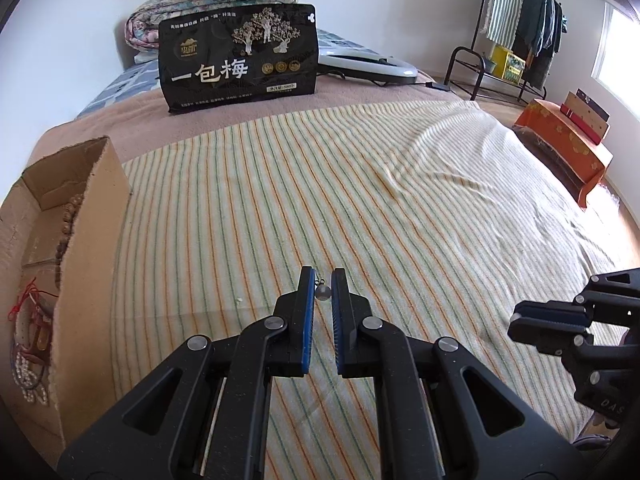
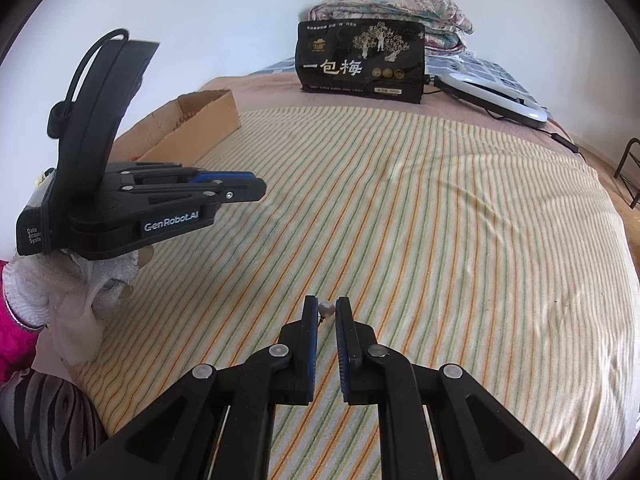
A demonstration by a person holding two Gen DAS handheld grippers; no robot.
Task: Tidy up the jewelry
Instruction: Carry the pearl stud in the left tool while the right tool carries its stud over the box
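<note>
My left gripper (image 1: 322, 280) is shut on a small grey pearl earring (image 1: 322, 292), pinched between its blue-padded fingertips above the striped blanket (image 1: 360, 200). My right gripper (image 2: 327, 308) is shut on a white pearl earring (image 2: 327, 309) with a small hook. A cardboard box (image 1: 92, 216) at the left edge holds beaded bracelets, a red string and a pearl strand (image 1: 28, 376). The left gripper also shows in the right wrist view (image 2: 240, 188), with the box (image 2: 200, 120) behind it.
A black snack bag (image 1: 240, 56) stands at the bed's far end before folded quilts (image 1: 208, 4). A white device (image 1: 368, 64) lies to its right. An orange box (image 1: 568, 152) and a clothes rack (image 1: 516, 28) stand beyond the bed's right edge.
</note>
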